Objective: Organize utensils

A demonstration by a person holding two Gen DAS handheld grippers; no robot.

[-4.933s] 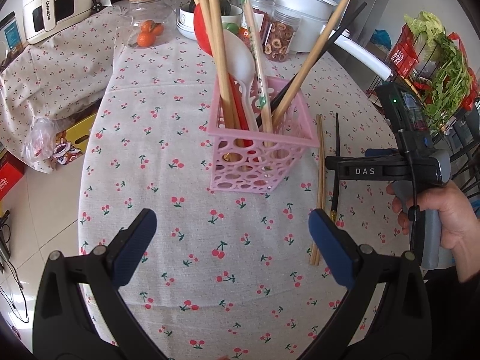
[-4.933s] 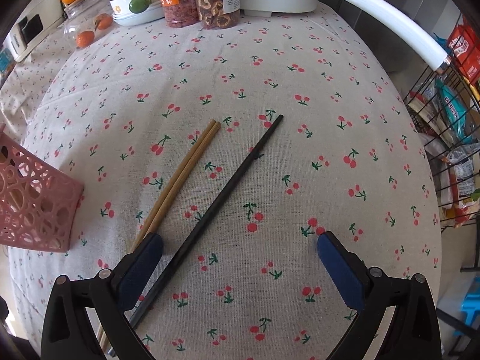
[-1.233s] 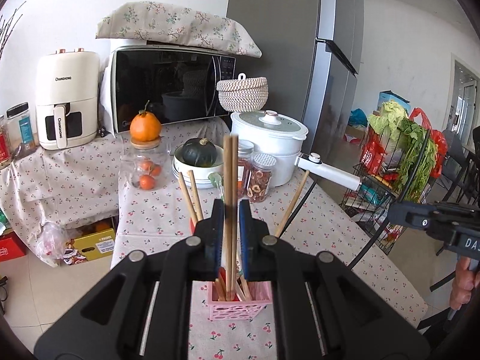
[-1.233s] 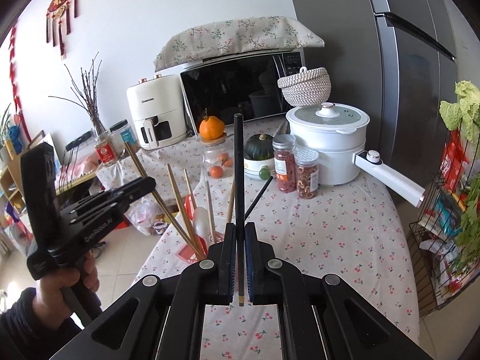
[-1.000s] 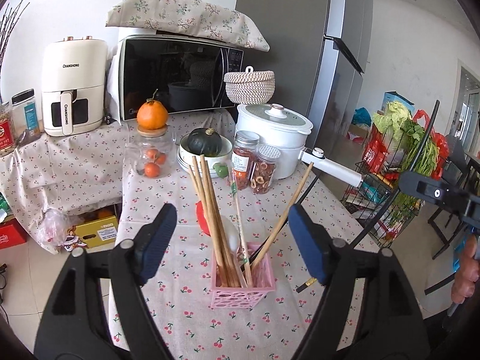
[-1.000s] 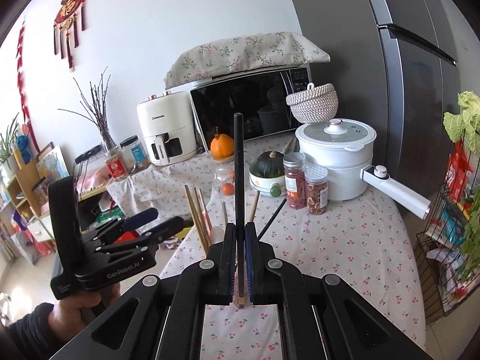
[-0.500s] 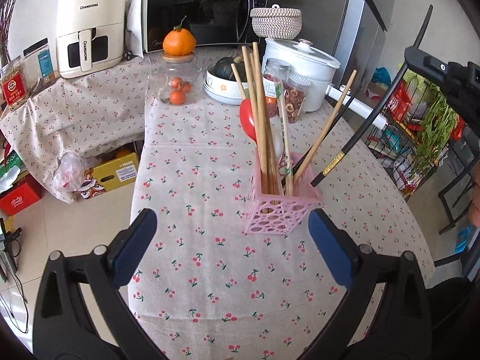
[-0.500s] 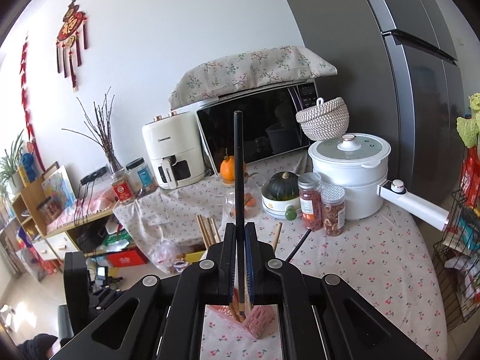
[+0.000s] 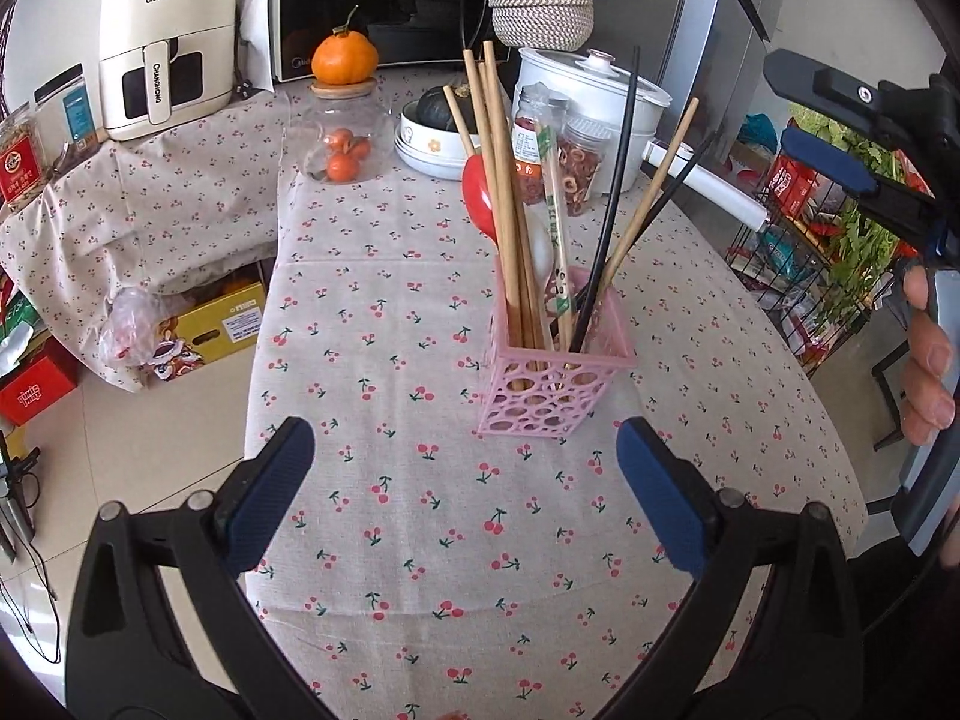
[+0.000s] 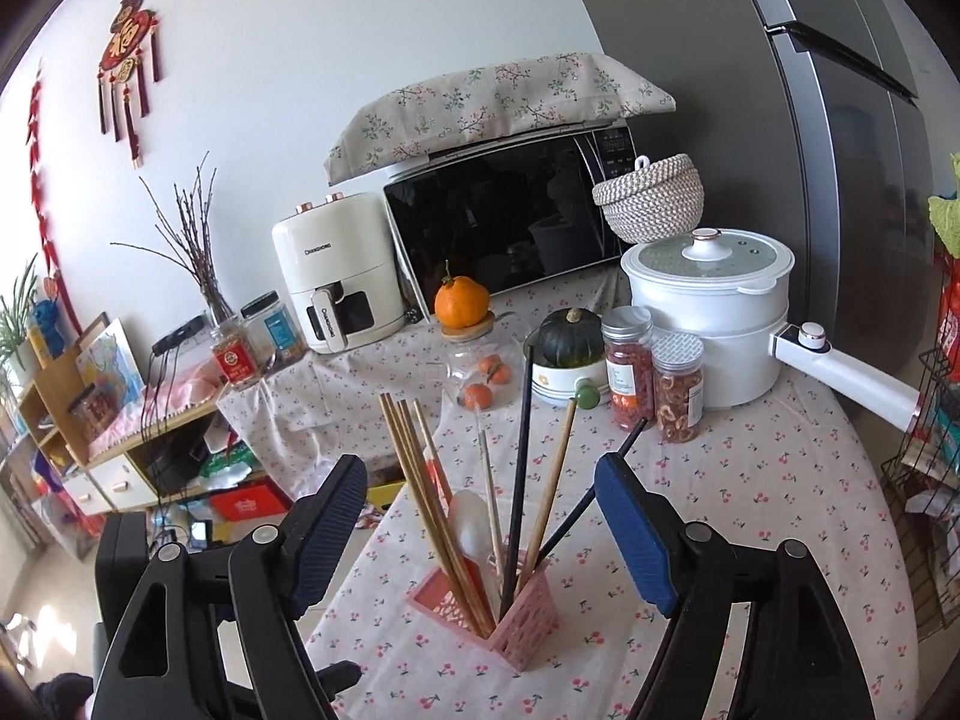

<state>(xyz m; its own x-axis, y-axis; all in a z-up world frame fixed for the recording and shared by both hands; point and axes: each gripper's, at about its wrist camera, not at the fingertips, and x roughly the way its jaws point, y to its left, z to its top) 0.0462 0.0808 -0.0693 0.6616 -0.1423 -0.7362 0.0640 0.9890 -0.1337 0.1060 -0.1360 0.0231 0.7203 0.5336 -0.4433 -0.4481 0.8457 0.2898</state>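
Now both the left tongs (image 9: 462, 492) and right tongs (image 10: 480, 528) hang apart and empty, every chopstick standing in the pink holder (image 9: 555, 387). Nothing loose shows on the tabletop (image 9: 420, 540), so it looks all but finished

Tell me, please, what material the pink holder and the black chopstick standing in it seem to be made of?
Pink holder: likely moulded plastic, matte, with uniform round cut-outs in its walls. Black chopstick: smooth, dark, even finish; plastic or lacquered wood, I cannot tell which.
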